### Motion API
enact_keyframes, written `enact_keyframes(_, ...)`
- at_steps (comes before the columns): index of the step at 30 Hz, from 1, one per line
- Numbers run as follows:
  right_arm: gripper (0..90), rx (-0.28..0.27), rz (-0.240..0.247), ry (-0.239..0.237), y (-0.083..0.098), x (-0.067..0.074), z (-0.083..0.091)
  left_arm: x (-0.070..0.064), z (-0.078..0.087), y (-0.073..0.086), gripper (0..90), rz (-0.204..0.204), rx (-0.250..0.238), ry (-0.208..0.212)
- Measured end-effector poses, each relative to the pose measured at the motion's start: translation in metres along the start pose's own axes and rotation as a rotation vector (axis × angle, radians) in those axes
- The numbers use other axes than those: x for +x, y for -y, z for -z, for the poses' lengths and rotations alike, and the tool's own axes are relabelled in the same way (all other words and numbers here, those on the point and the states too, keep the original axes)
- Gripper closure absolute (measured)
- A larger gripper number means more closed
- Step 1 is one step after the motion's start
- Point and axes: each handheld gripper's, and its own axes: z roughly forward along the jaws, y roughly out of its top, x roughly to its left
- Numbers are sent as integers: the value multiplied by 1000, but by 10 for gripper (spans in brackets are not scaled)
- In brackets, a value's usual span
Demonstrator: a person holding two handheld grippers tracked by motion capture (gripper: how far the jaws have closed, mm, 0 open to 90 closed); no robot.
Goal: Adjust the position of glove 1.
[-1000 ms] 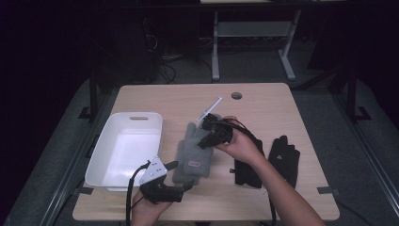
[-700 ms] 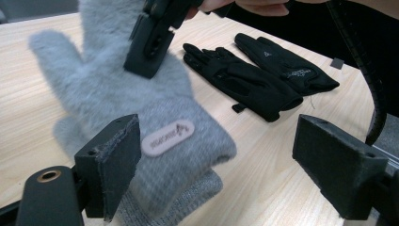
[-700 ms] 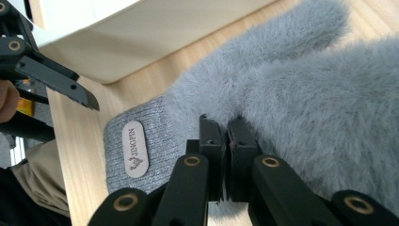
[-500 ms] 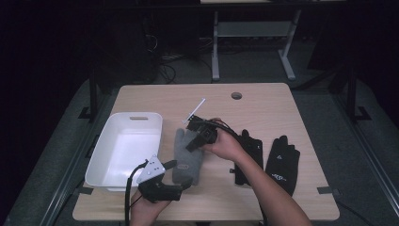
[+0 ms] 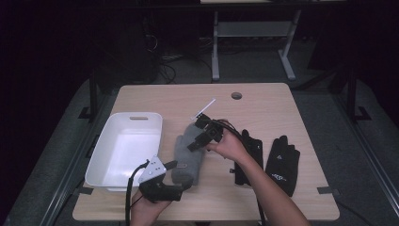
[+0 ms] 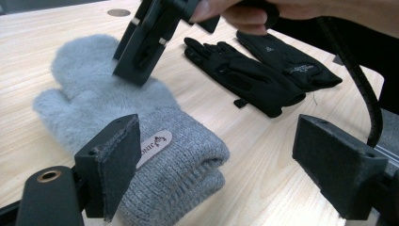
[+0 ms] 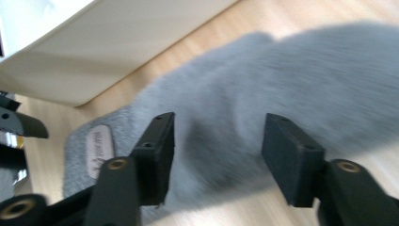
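Right gripper (image 5: 197, 141) hovering over grey mitten (image 5: 188, 153), jaws just opening, nothing grasped; left gripper (image 5: 181, 175) lying released at mitten's cuff.

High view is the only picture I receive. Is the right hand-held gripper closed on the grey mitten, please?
Observer: No. In the right gripper view the right hand-held gripper has just been opening its jaws. The grey mitten lies below the gap, and the pads are not pressing it.
Operator: And the left hand-held gripper, does it hold anything?
Observer: No. The left gripper view shows the left hand-held gripper open wide, with the mitten's knitted cuff beside one jaw, not pinched.
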Motion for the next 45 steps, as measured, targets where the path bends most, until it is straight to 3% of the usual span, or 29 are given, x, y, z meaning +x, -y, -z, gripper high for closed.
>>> enact_keyframes(9,329,-72,-153,25,13,-29,10,0,0,0,158,-2,3,-5)
enact_keyframes(17,319,-106,-252,41,11,-46,-1,0,0,-1,158,-1,12,-7)
enact_keyframes(23,319,-139,-349,28,12,-62,-13,-1,0,-1,158,-4,5,-9)
enact_keyframes(29,292,-128,-419,-4,13,-71,-27,0,0,-2,158,-8,6,-8)
enact_keyframes(36,303,-117,-456,-37,19,-77,-40,-1,0,-1,158,-2,5,-8)
enact_keyframes(40,363,-136,-466,-53,21,-78,-42,-1,0,-2,158,-6,3,-7)
enact_keyframes(45,504,-127,-486,-85,21,-76,-45,-2,0,-2,158,-7,7,-6)
